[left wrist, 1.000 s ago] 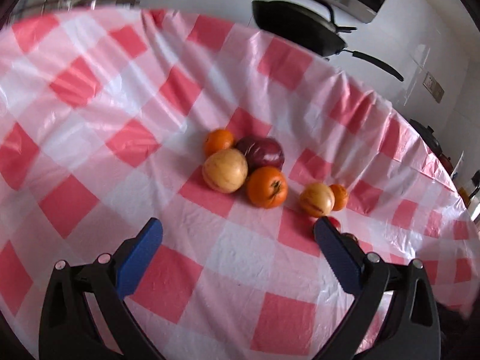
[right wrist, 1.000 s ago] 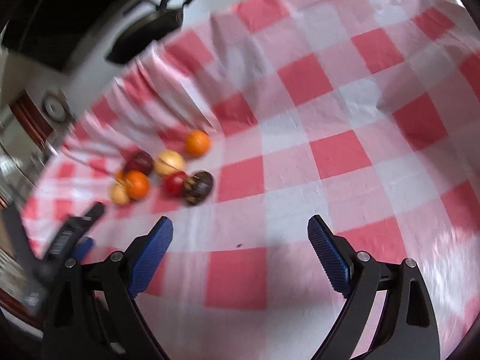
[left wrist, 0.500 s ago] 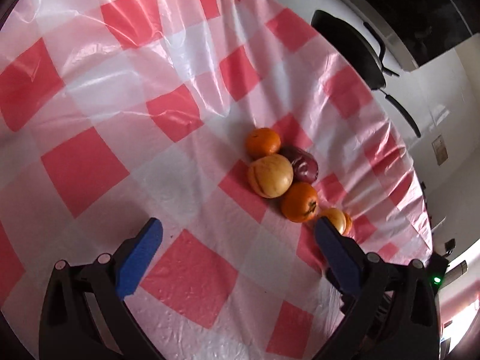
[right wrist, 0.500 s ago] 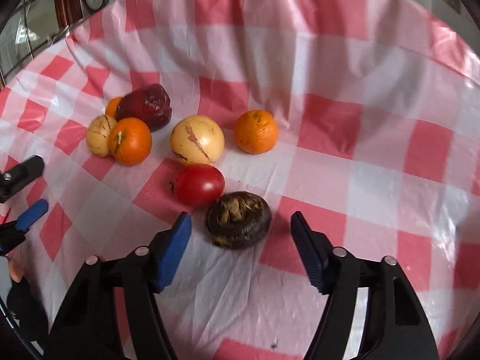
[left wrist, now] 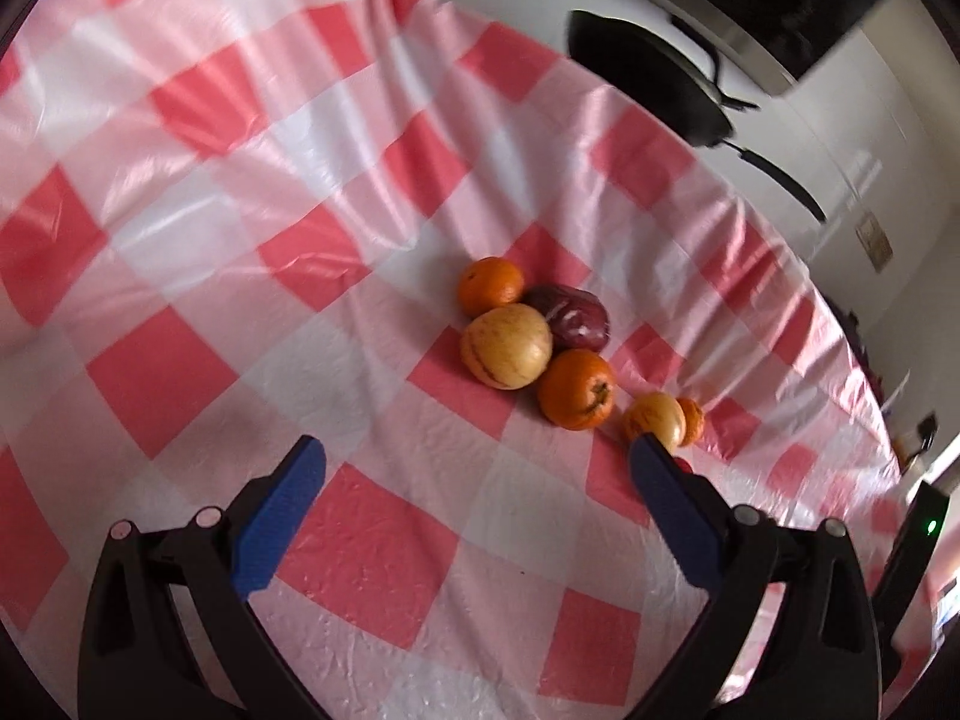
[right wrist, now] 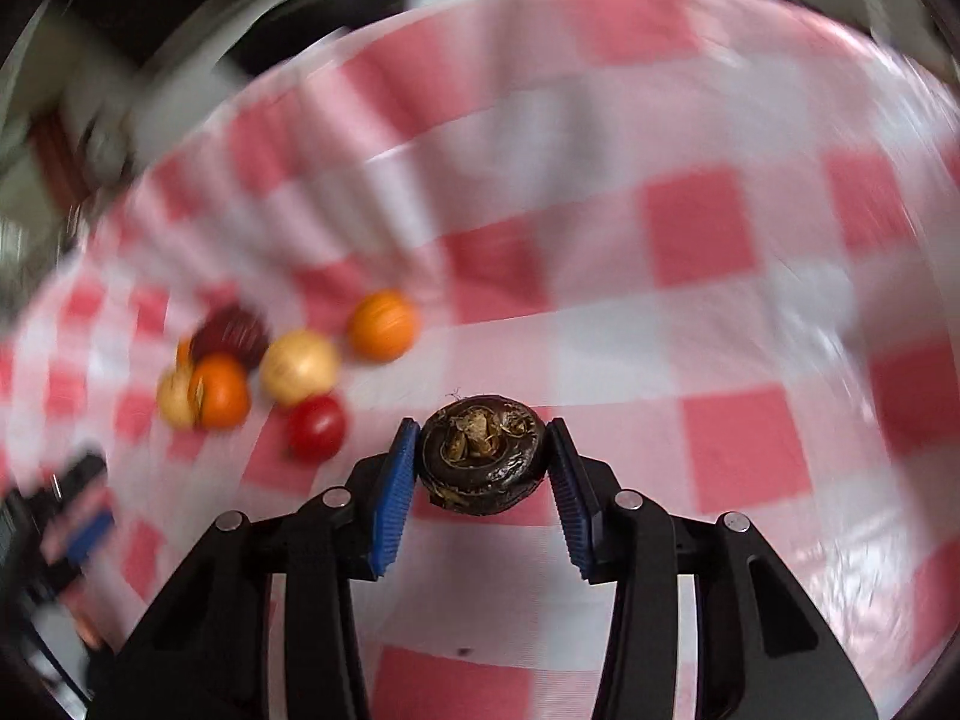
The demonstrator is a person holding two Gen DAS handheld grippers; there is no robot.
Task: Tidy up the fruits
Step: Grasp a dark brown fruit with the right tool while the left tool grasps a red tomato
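With its jaws just closed, the right gripper (right wrist: 483, 459) pinches the dark fruit (right wrist: 482, 453) only at the tips, so it may slip toward the tomato (right wrist: 316, 427) at nine o'clock.

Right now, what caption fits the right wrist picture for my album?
Right gripper shut on a dark brown fruit above the checked tablecloth.

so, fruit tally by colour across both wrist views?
Orange round fruits: 3
Pale yellow round fruits: 2
Dark maroon wrinkled fruit: 1
Red round fruit: 1
Dark brown flattened fruit, clamped in the right gripper, whose jaws have just been closing: 1
Total: 8
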